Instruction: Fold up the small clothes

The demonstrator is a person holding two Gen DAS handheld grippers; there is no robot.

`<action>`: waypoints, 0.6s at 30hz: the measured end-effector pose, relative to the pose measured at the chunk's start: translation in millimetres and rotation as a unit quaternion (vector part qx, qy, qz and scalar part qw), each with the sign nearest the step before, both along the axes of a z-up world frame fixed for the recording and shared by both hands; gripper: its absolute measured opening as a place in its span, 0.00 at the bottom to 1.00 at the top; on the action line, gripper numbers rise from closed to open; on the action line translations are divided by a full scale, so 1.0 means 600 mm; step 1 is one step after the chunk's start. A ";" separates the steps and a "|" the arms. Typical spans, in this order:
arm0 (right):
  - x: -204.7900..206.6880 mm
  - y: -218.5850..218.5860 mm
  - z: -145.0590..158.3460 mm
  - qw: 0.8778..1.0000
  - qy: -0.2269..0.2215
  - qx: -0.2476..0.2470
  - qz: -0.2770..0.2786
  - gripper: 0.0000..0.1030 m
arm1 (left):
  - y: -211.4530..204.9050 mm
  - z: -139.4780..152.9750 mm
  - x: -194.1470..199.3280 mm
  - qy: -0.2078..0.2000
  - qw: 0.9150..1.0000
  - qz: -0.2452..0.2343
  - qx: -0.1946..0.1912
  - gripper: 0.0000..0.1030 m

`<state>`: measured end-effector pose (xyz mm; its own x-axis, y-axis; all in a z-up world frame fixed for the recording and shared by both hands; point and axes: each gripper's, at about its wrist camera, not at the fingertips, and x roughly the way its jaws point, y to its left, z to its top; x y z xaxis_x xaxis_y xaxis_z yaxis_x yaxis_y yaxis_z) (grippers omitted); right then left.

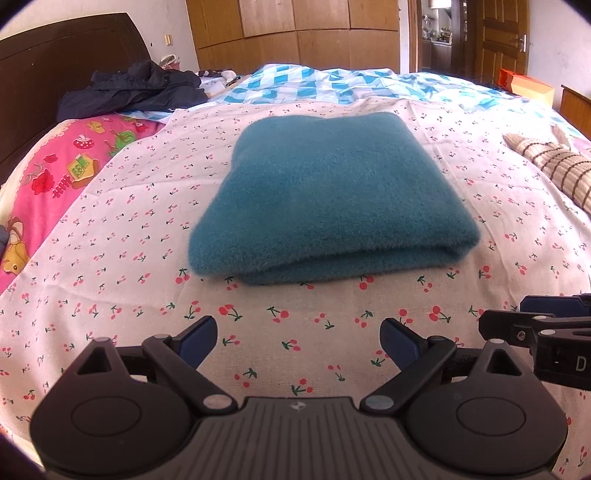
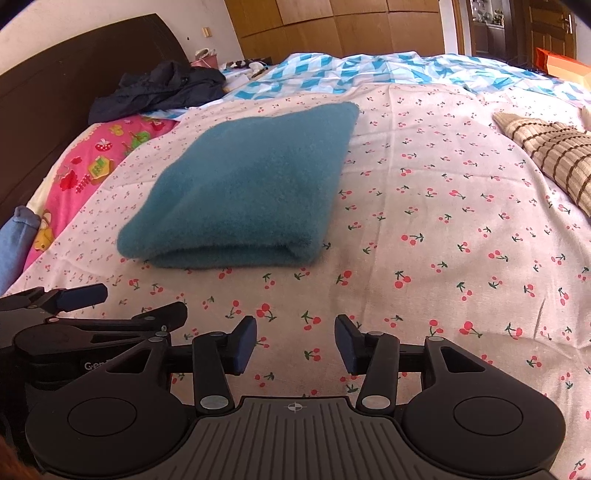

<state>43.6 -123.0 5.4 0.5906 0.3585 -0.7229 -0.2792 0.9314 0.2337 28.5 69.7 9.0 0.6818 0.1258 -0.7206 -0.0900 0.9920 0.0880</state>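
Observation:
A teal fuzzy garment (image 1: pixel 332 195) lies folded into a thick rectangle on the cherry-print sheet (image 1: pixel 140 288), with its folded edge toward me. My left gripper (image 1: pixel 299 338) hovers open just in front of it with nothing between its blue pads. In the right wrist view the same teal garment (image 2: pixel 251 188) sits up and to the left of my right gripper (image 2: pixel 295 345), which is open and empty over the sheet (image 2: pixel 424 221). Each gripper shows at the edge of the other's view: the right gripper (image 1: pixel 546 325) and the left gripper (image 2: pixel 74 299).
A beige striped knit garment (image 2: pixel 554 155) lies at the right, also seen as a striped knit (image 1: pixel 554 166). A dark jacket (image 1: pixel 136 88) rests near the headboard (image 1: pixel 44 74). A pink cartoon-print cover (image 1: pixel 55 173), a blue checked quilt (image 1: pixel 332 81) and a wardrobe (image 1: pixel 295 33) lie beyond.

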 end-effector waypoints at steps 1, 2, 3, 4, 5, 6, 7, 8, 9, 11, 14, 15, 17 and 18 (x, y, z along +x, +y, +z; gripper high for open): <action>0.001 -0.001 -0.001 1.000 0.001 0.000 0.000 0.45 | 0.000 0.000 0.000 0.000 1.000 0.000 0.000 0.97; 0.001 -0.001 -0.001 1.000 0.001 -0.001 -0.001 0.45 | 0.000 0.001 -0.001 -0.001 1.000 0.000 -0.001 0.97; 0.000 -0.001 -0.001 1.000 0.001 -0.002 -0.001 0.46 | 0.001 0.001 -0.001 0.000 1.000 -0.001 -0.003 0.97; 0.000 -0.001 -0.001 1.000 0.001 -0.002 0.000 0.46 | 0.001 0.001 -0.001 0.000 1.000 -0.001 -0.004 0.97; 0.000 -0.001 -0.002 1.000 0.002 -0.003 0.000 0.46 | 0.000 0.000 -0.001 0.001 1.000 -0.001 -0.005 0.97; 0.000 -0.001 -0.002 1.000 0.001 -0.003 0.001 0.46 | 0.000 0.000 -0.001 0.002 1.000 -0.002 -0.006 0.97; 0.000 0.000 -0.002 1.000 0.001 -0.003 0.001 0.46 | 0.000 0.000 -0.001 0.003 1.000 -0.002 -0.006 0.97; 0.000 0.001 -0.002 1.000 0.001 -0.005 0.001 0.47 | 0.000 0.000 -0.001 0.003 1.000 -0.002 -0.005 0.97; -0.001 0.001 -0.003 1.000 0.001 -0.006 0.002 0.48 | 0.000 0.000 -0.001 0.003 1.000 -0.002 -0.005 0.97; -0.002 0.002 -0.003 1.000 0.001 -0.007 0.003 0.50 | 0.000 0.000 -0.001 0.005 1.000 0.001 -0.006 0.97; -0.004 0.001 -0.002 1.000 -0.002 -0.008 0.003 0.50 | 0.003 -0.001 -0.003 0.010 1.000 0.004 -0.016 0.97; -0.003 0.000 -0.001 1.000 -0.003 -0.010 0.004 0.50 | 0.003 -0.001 -0.004 0.011 1.000 0.004 -0.018 0.97; -0.004 0.000 0.000 1.000 -0.005 -0.010 0.003 0.50 | 0.002 0.000 -0.006 0.011 1.000 0.004 -0.019 0.97; -0.004 -0.001 0.000 1.000 -0.005 -0.011 0.002 0.50 | 0.001 0.000 -0.006 0.012 1.000 0.004 -0.018 0.97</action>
<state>40.9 -123.5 5.6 0.5965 0.3452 -0.7246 -0.2855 0.9350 0.2105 24.7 70.4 9.1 0.6639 0.1042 -0.7406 -0.0956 0.9939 0.0542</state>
